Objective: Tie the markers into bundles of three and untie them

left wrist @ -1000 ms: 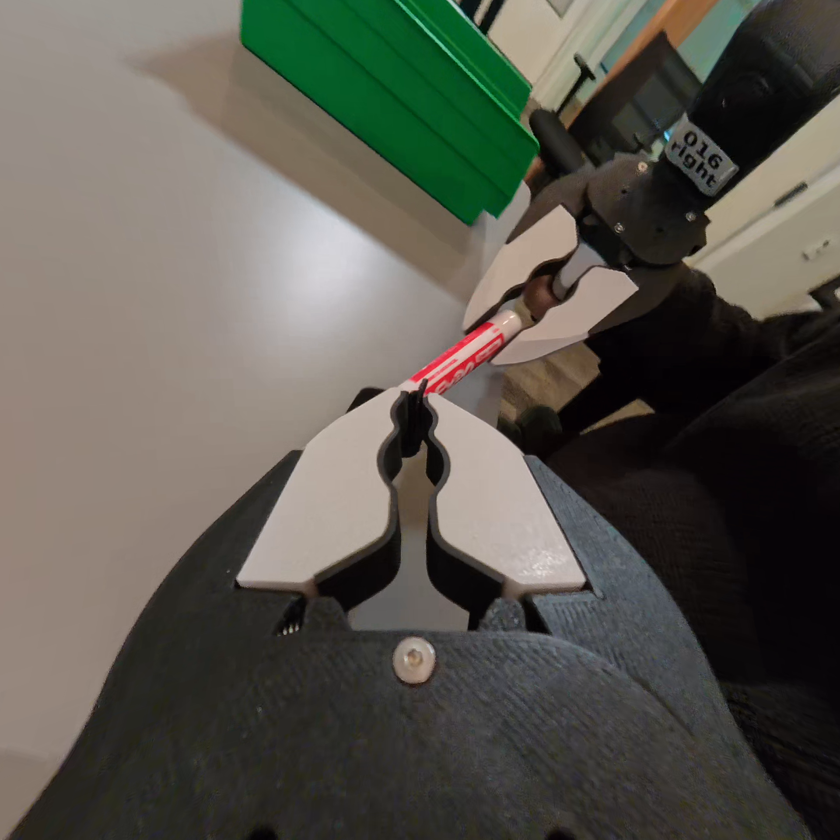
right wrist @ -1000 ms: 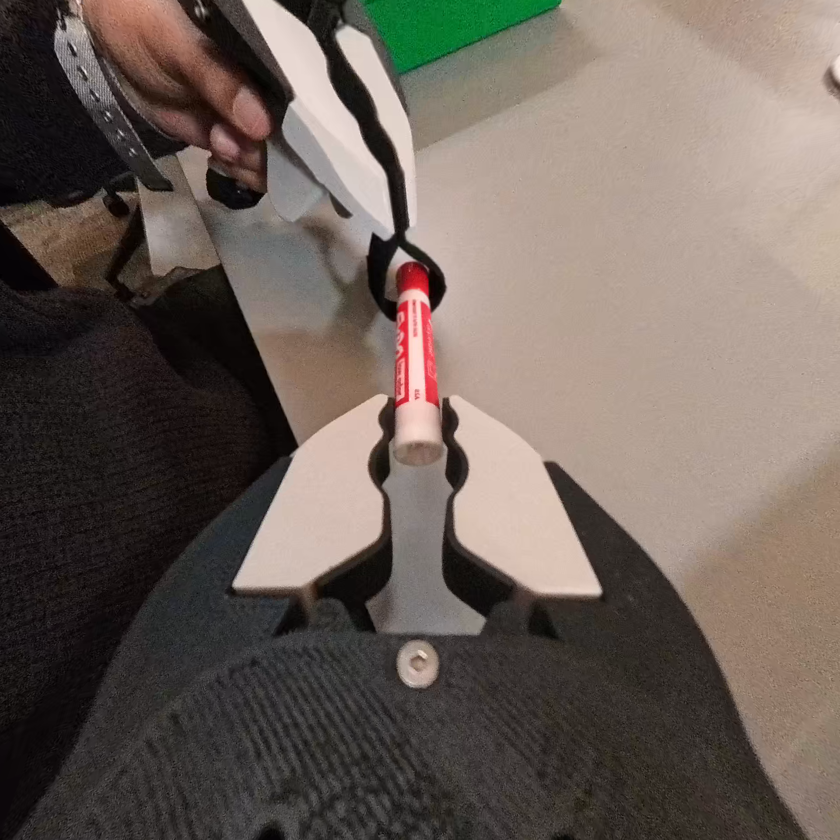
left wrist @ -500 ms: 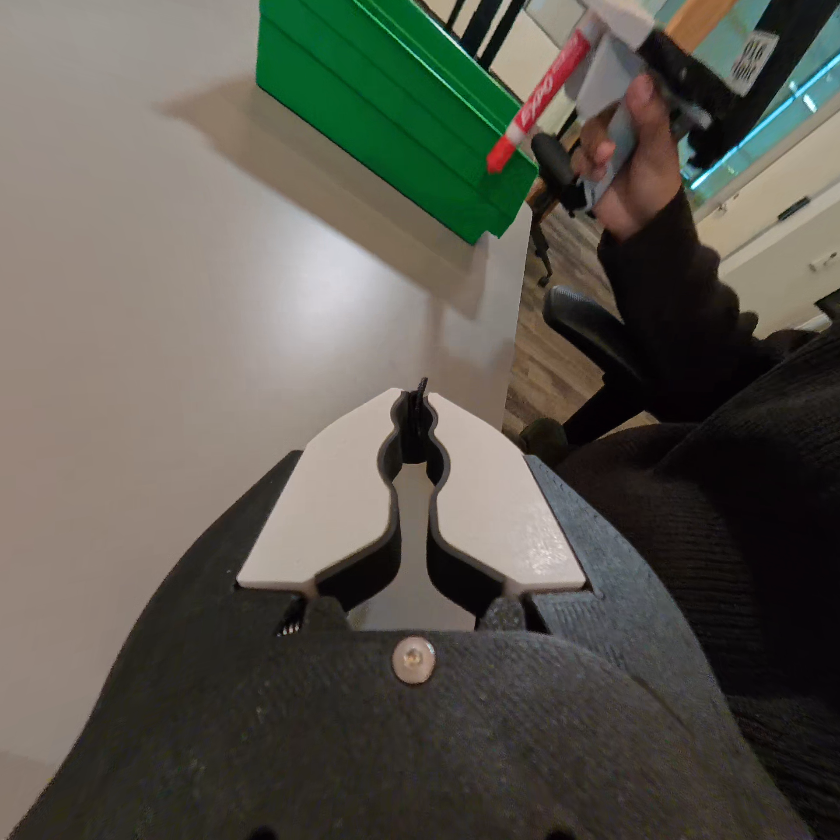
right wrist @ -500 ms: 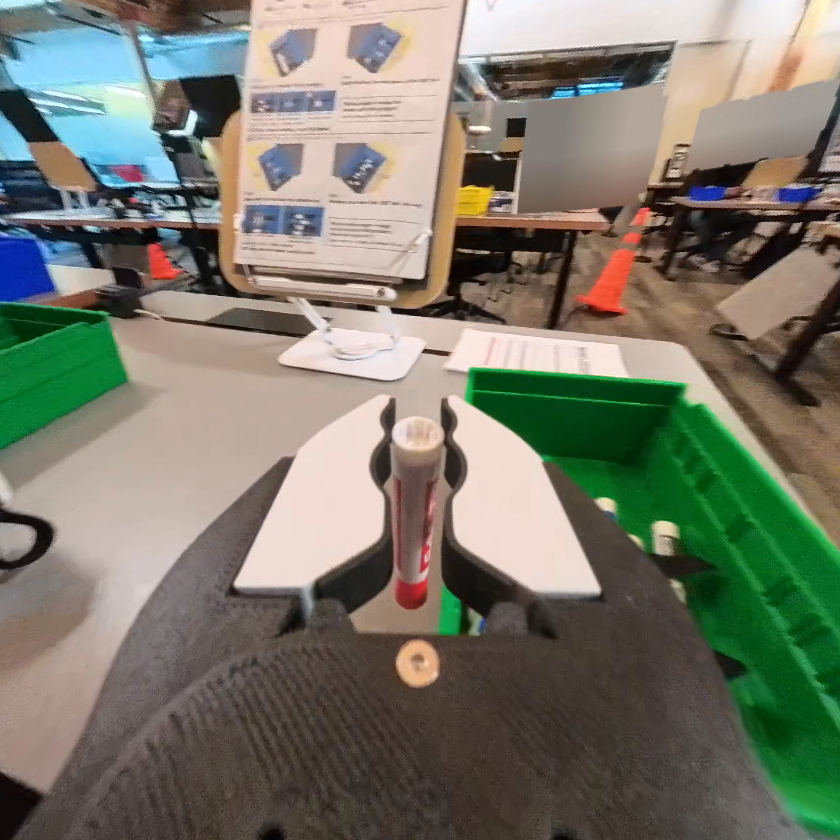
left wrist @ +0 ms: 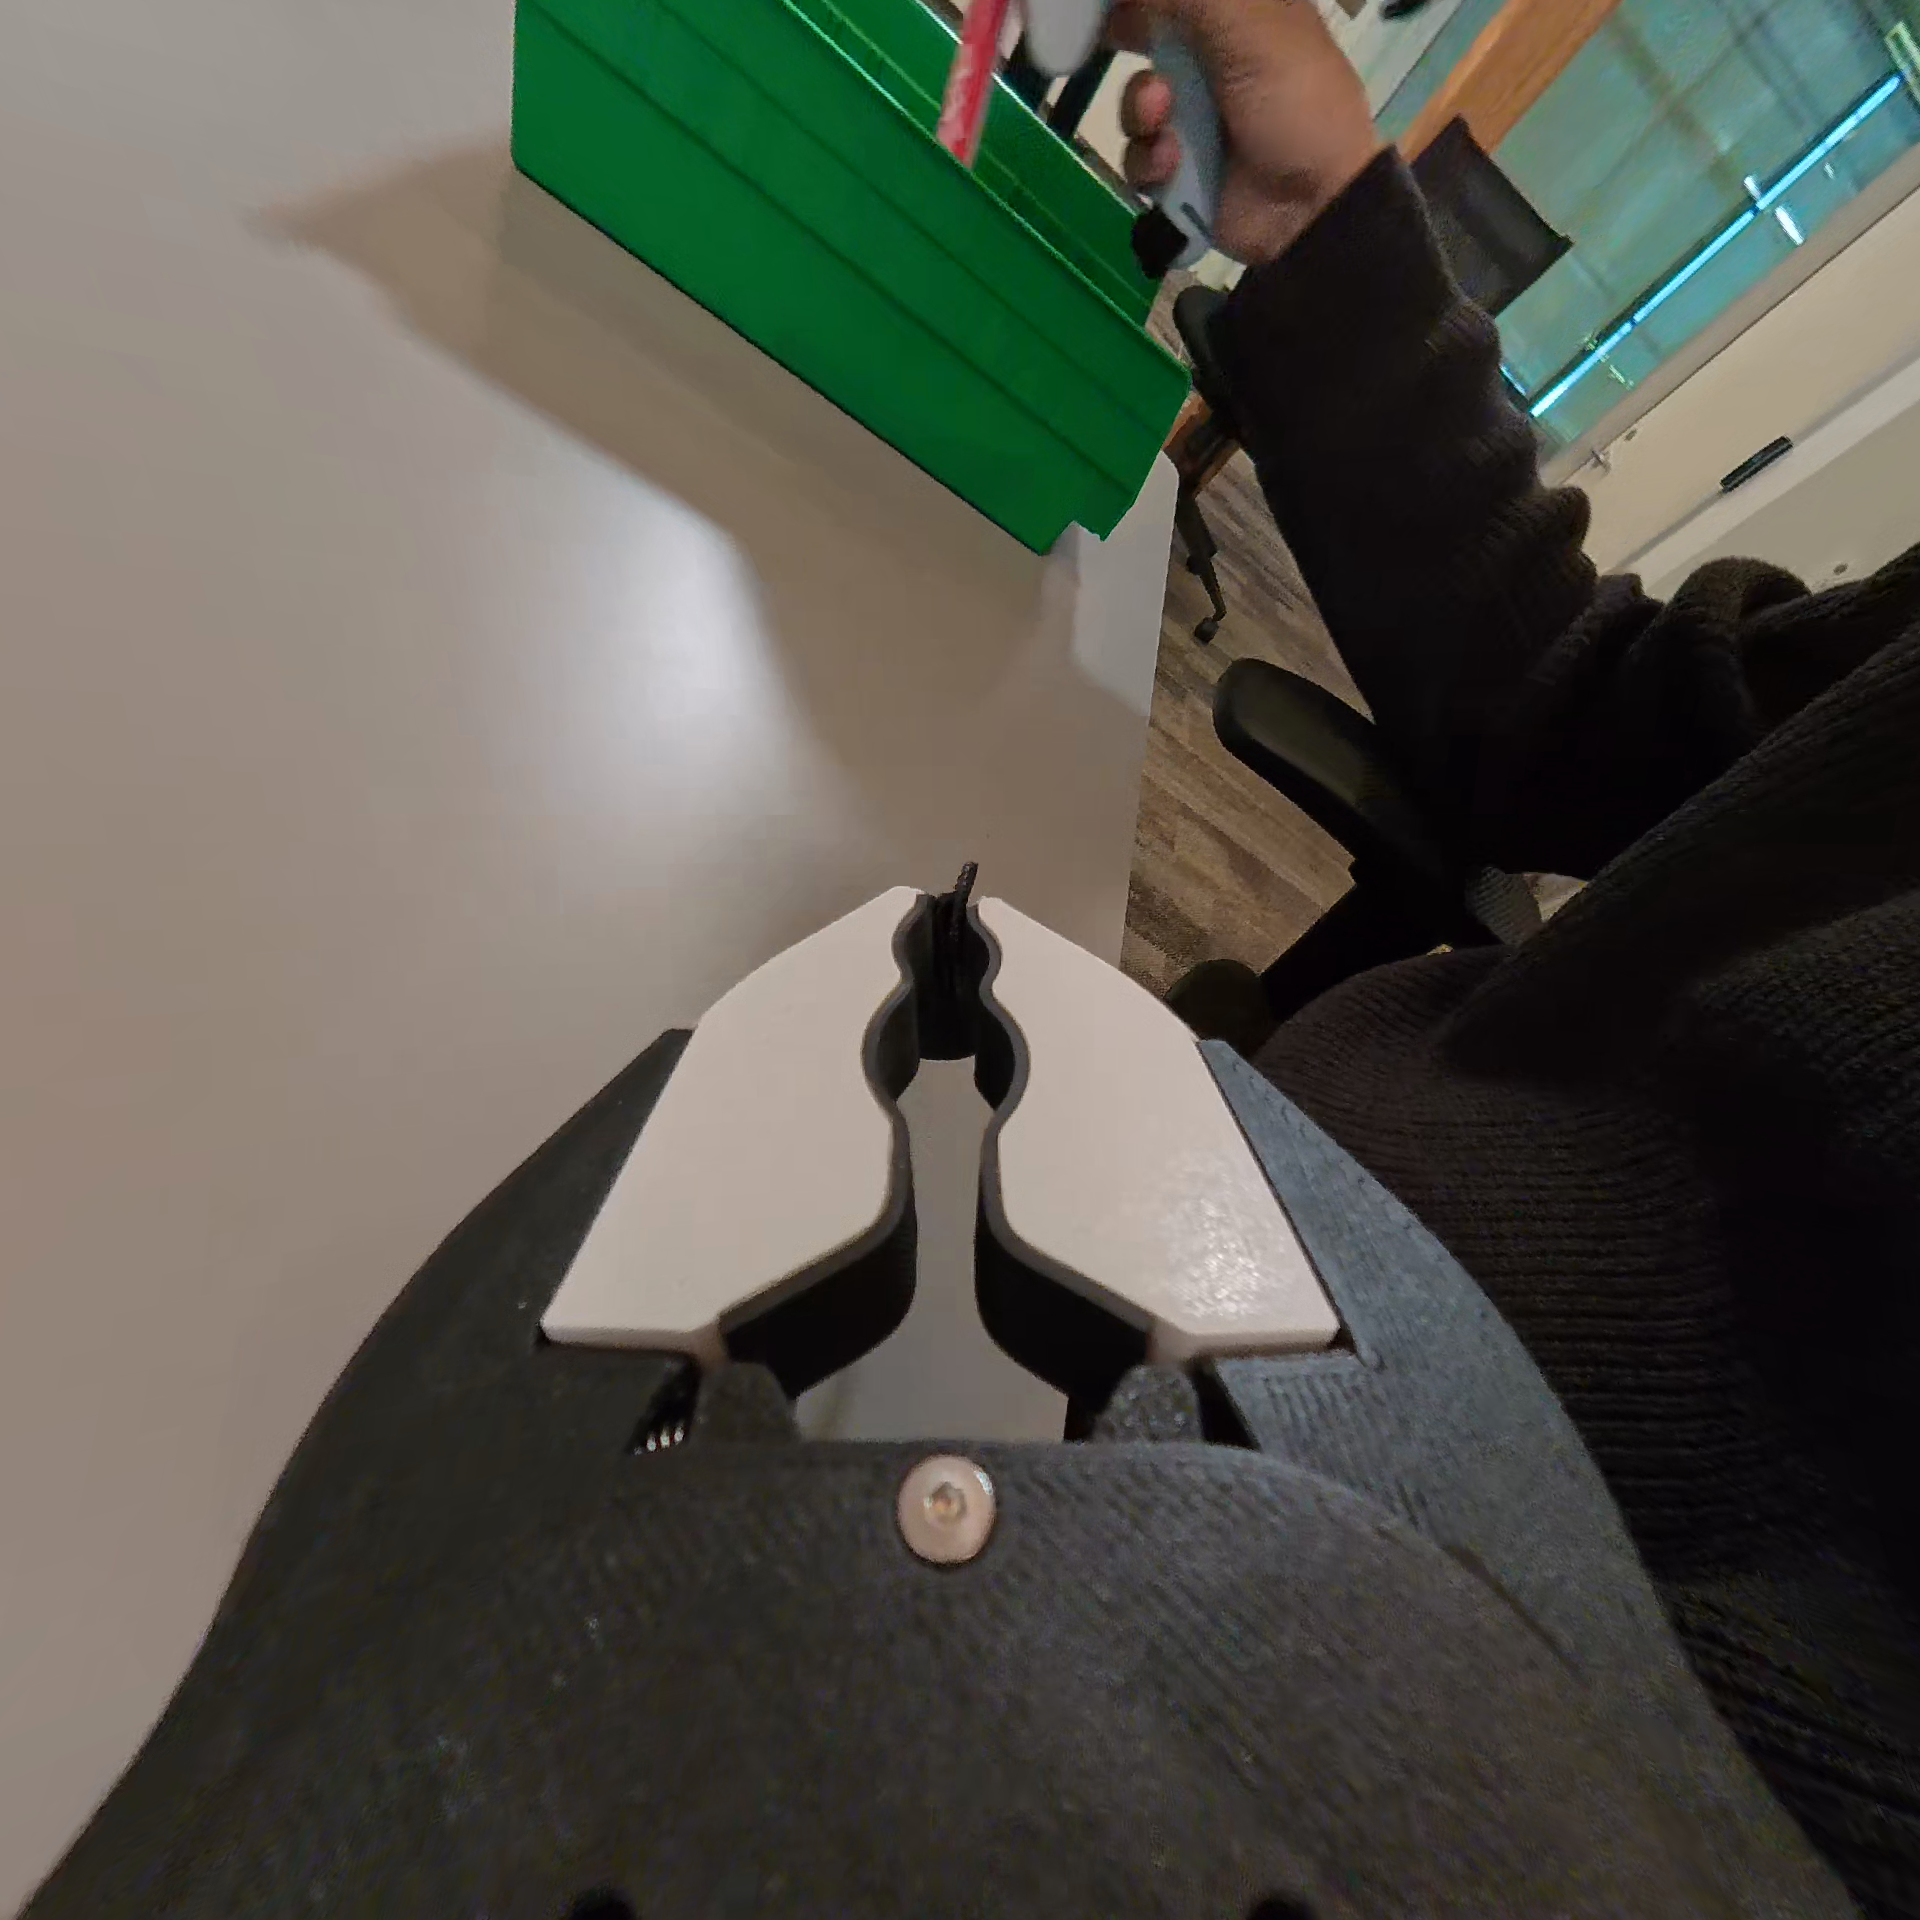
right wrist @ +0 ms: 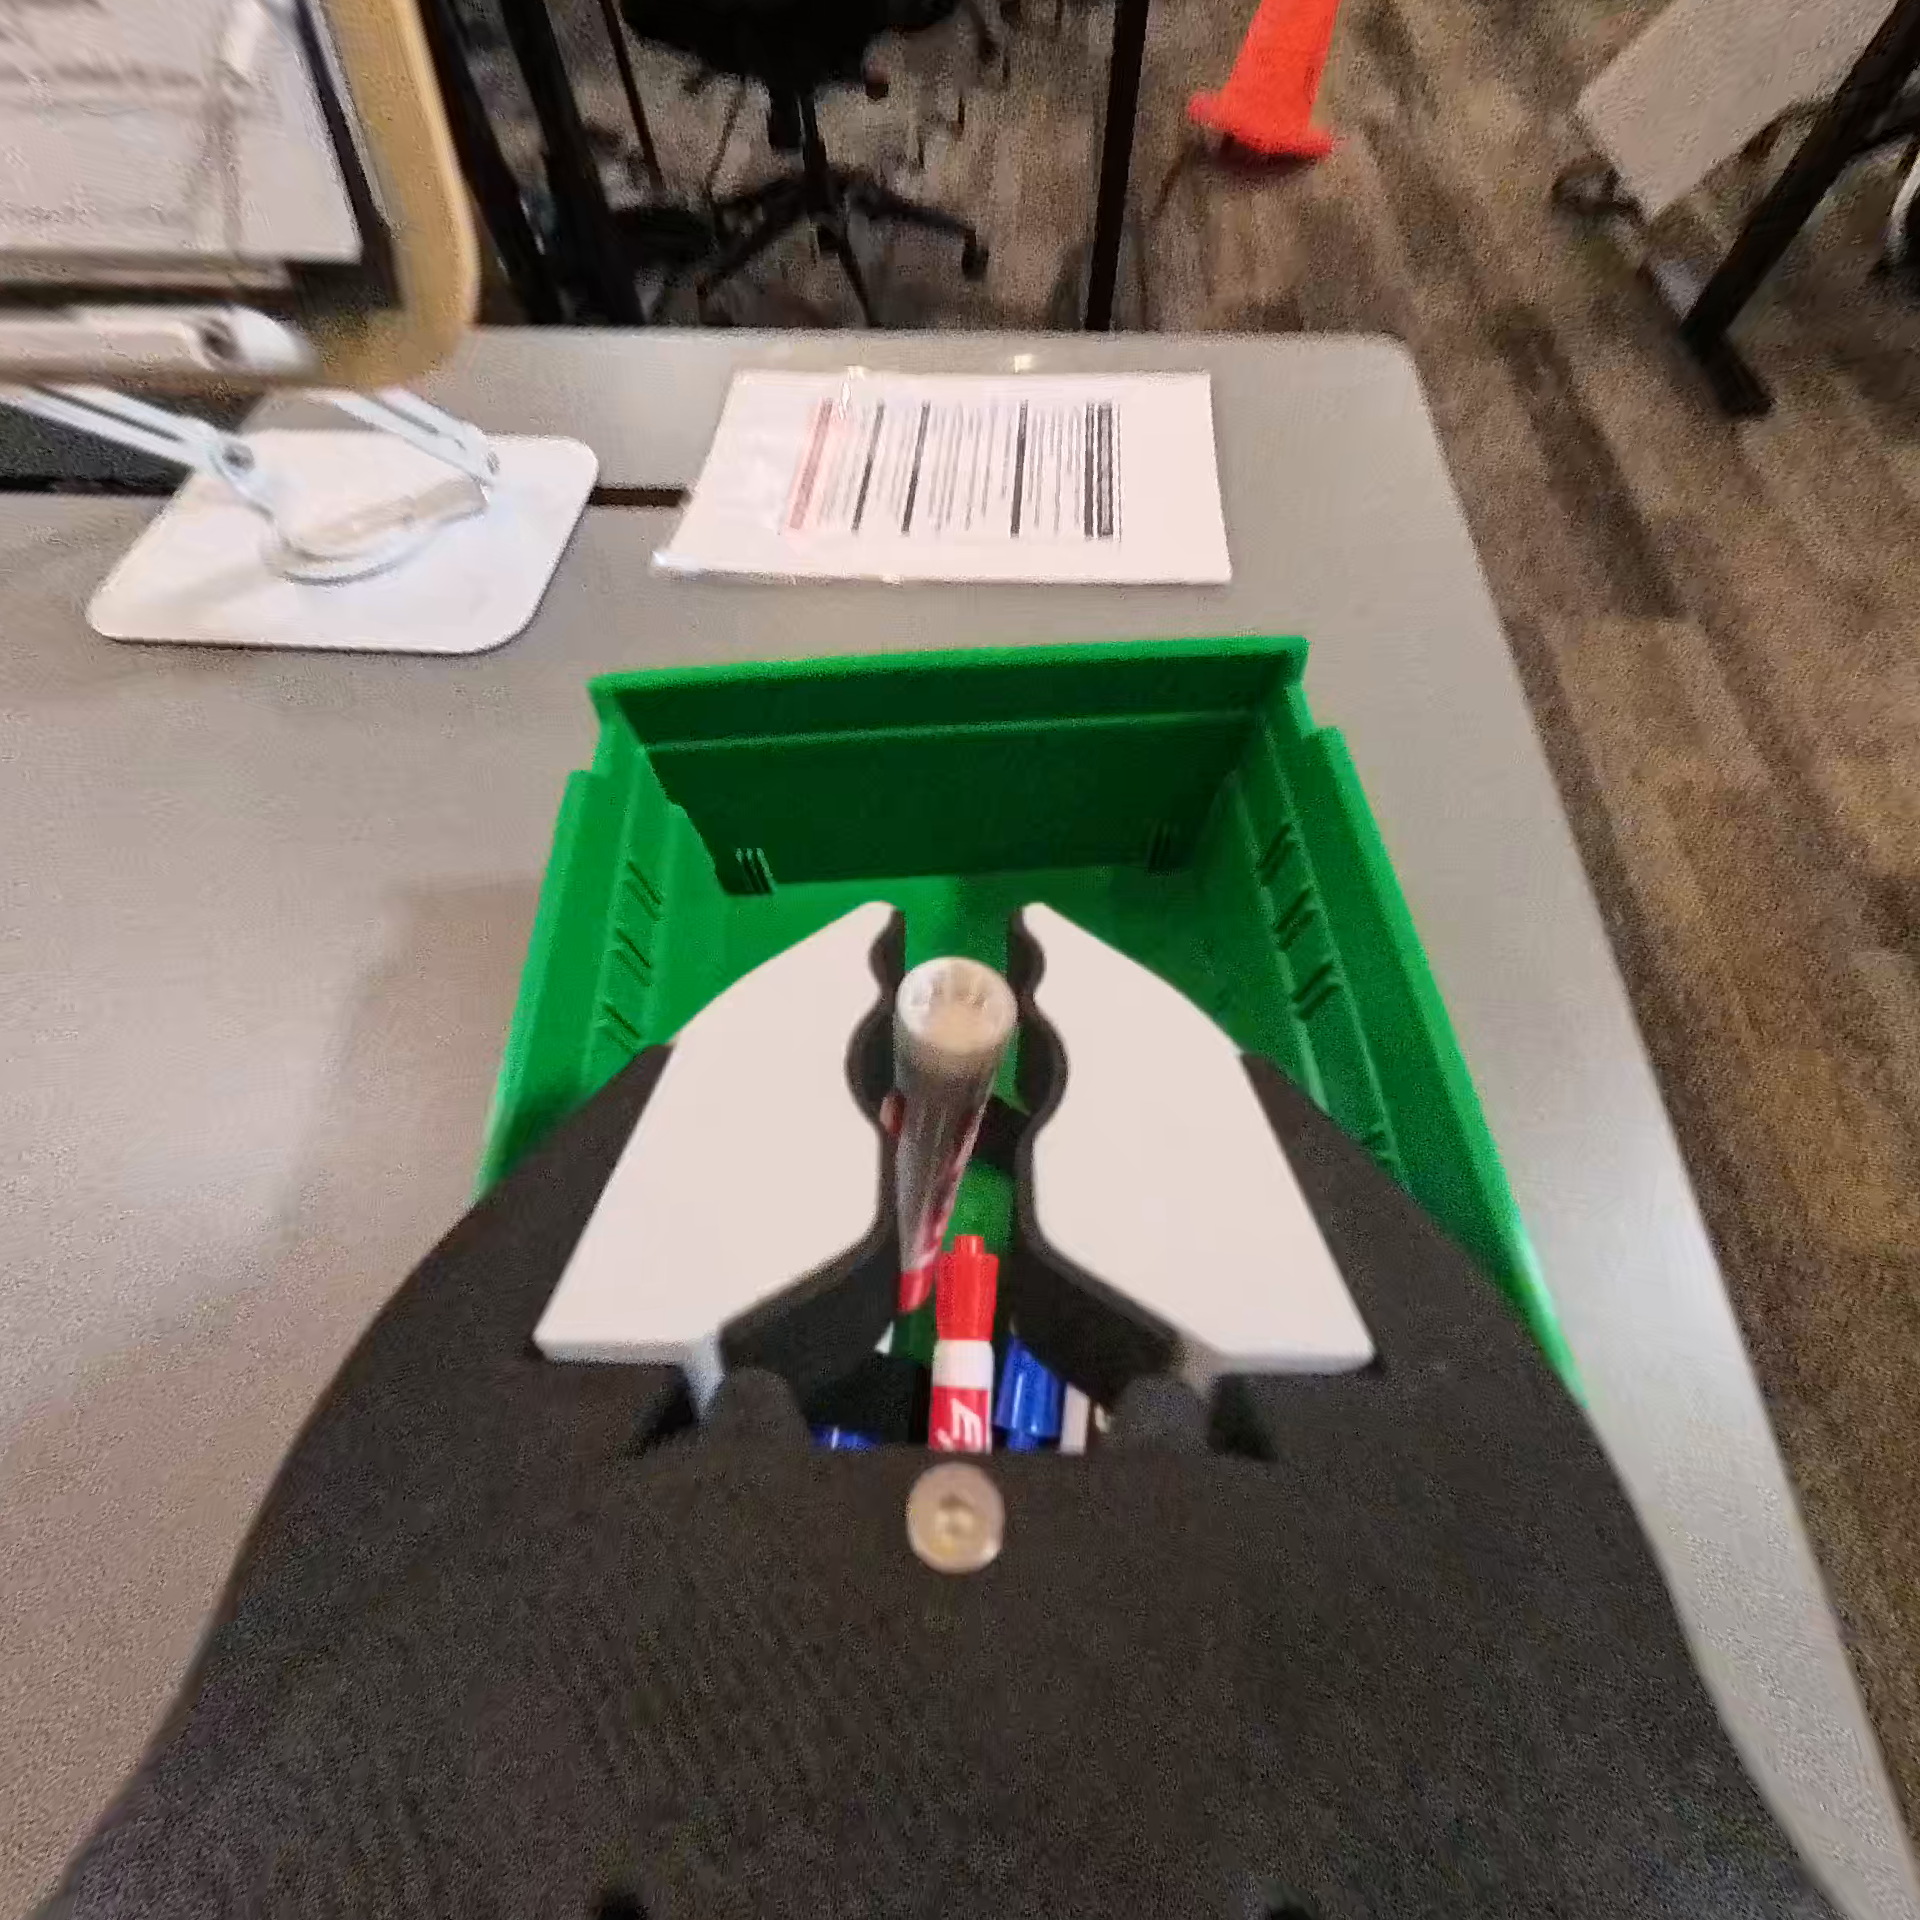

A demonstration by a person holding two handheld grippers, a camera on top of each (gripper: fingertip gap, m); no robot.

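My right gripper (right wrist: 954, 920) is shut on a red-and-white marker (right wrist: 951, 1091) that hangs end-down between its fingers. It is over the open green bin (right wrist: 935, 790), where a red marker (right wrist: 961, 1340) and a blue one (right wrist: 1023, 1387) lie below. In the left wrist view the held marker (left wrist: 971, 83) shows above the bin (left wrist: 831, 260), next to the hand (left wrist: 1247, 104) holding the right gripper. My left gripper (left wrist: 951, 904) is shut over the table near its front edge. A thin black strip shows between its tips; I cannot tell what it is.
A printed sheet (right wrist: 956, 473) and a white stand base (right wrist: 343, 540) lie beyond the bin. The table edge (right wrist: 1558, 831) runs close on the bin's right. An orange cone (right wrist: 1262, 83) stands on the floor. An office chair (left wrist: 1309, 748) is beside the table.
The right gripper drew the marker away from the left gripper's tips, swung right and now tilts down over the green bin. The left gripper stayed shut and hardly moved.
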